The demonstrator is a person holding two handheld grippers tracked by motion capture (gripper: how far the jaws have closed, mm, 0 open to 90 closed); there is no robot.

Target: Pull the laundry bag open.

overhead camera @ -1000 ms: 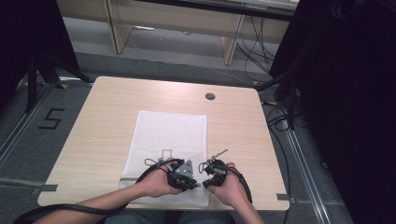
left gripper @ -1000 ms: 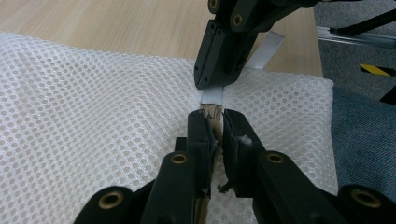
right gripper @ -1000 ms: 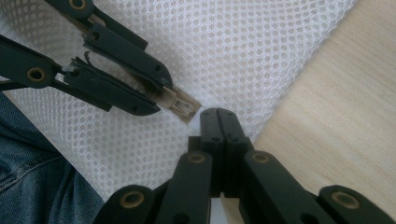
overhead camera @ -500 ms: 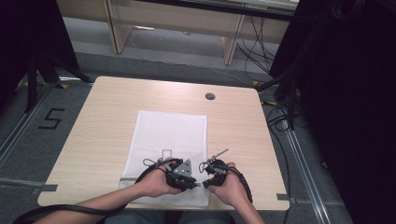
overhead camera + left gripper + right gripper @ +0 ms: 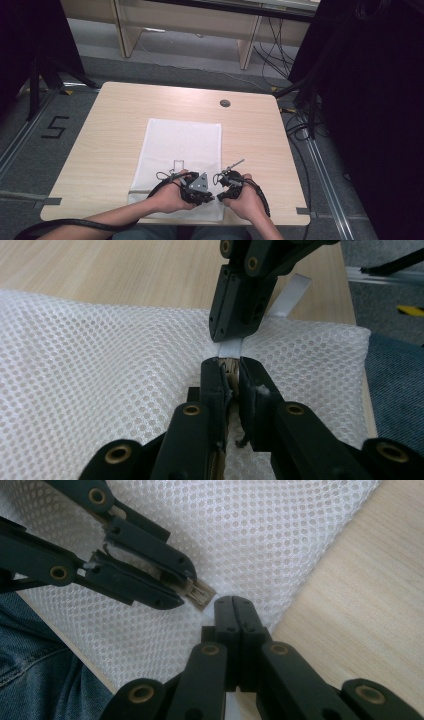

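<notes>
Wooden table (image 5: 110,125), grey floor (image 5: 30,145)

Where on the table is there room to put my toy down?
Bare wood lies left of the mesh cloth, right of it, and behind it around the round hole. The near edge is crowded: both grippers work there.

A white mesh bag (image 5: 182,150) lies flat, lengthwise down the surface's middle, its white strap (image 5: 231,346) at the near right corner.

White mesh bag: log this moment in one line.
white mesh bag flat on wooden table | left gripper pinching white strap | right gripper shut on strap
</notes>
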